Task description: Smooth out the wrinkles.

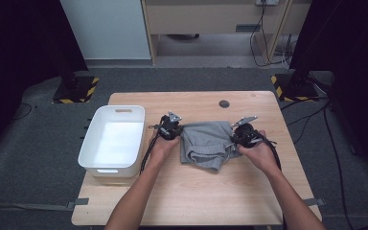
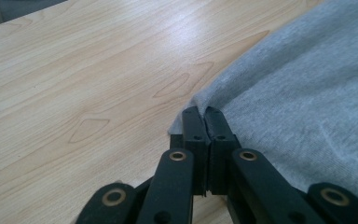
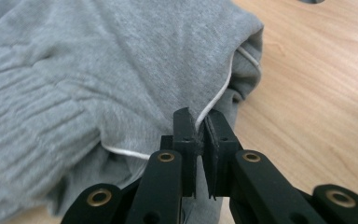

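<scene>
A grey garment (image 1: pixel 206 143) with a white drawstring (image 3: pixel 214 100) lies crumpled in the middle of the wooden table (image 1: pixel 196 196). My left gripper (image 1: pixel 177 129) is at its left edge. In the left gripper view the jaws are shut on a corner of the grey garment (image 2: pixel 307 93), pinched at the left gripper (image 2: pixel 204 114) tips. My right gripper (image 1: pixel 237 134) is at the garment's right edge. Seen along the right gripper (image 3: pixel 196 122), its jaws are shut on the grey garment (image 3: pixel 98 70) fabric beside the drawstring, near a ribbed band.
A white plastic bin (image 1: pixel 114 141) stands on the table's left side, close to my left hand. A dark round hole (image 1: pixel 224 103) is at the table's far edge. Black stands with striped bases (image 1: pixel 76 88) flank the table on the carpet.
</scene>
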The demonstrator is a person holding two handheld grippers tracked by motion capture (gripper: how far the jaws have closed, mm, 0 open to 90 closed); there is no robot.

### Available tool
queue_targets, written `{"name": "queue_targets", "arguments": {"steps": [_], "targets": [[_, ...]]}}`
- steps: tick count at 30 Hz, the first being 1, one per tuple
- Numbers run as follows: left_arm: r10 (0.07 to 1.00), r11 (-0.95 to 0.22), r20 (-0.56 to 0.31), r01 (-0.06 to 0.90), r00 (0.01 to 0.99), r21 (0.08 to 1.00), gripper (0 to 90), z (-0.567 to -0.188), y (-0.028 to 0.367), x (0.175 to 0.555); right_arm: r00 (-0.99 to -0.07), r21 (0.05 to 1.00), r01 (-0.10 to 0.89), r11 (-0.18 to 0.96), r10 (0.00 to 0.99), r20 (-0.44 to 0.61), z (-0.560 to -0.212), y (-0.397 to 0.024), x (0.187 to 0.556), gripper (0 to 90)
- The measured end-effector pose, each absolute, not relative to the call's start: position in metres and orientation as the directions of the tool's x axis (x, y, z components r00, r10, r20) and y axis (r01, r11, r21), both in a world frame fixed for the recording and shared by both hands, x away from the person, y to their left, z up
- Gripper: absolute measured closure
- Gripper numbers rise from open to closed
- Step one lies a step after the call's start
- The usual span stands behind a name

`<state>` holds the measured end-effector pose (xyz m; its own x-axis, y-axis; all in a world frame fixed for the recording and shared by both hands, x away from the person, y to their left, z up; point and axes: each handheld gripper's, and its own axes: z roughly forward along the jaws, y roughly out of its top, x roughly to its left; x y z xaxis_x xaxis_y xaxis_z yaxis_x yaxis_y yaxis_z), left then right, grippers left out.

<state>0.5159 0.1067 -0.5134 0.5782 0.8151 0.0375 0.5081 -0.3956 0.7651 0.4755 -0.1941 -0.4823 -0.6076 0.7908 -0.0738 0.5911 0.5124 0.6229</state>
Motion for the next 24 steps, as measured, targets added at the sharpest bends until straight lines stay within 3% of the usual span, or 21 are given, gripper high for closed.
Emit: {"name": "queue_targets", "arguments": {"steps": [15,17,19,21,24], "targets": [[0.814,-0.413,0.05,0.515,0.579,0.751,88.6,-0.516,0.104,0.518,-0.635,0.609,0.581,0.54,0.769,-0.076,-0.478,-0.198,0.459,84.8],[0.815,-0.414,0.052,0.517,0.577,0.749,83.7,-0.515,0.102,0.517,-0.654,0.613,0.569,0.548,0.754,-0.067,-0.478,-0.196,0.457,84.1],[0.818,-0.4,0.052,0.502,0.572,0.766,74.6,-0.511,0.102,0.513,-0.647,0.631,0.559,0.538,0.759,-0.074,-0.475,-0.196,0.456,79.0],[0.818,-0.393,0.054,0.487,0.573,0.78,65.8,-0.505,0.102,0.508,-0.637,0.652,0.553,0.519,0.767,-0.071,-0.472,-0.197,0.457,68.4],[0.81,-0.372,0.041,0.458,0.585,0.807,61.5,-0.494,0.103,0.496,-0.616,0.675,0.55,0.491,0.784,-0.069,-0.465,-0.197,0.458,59.7]]}}
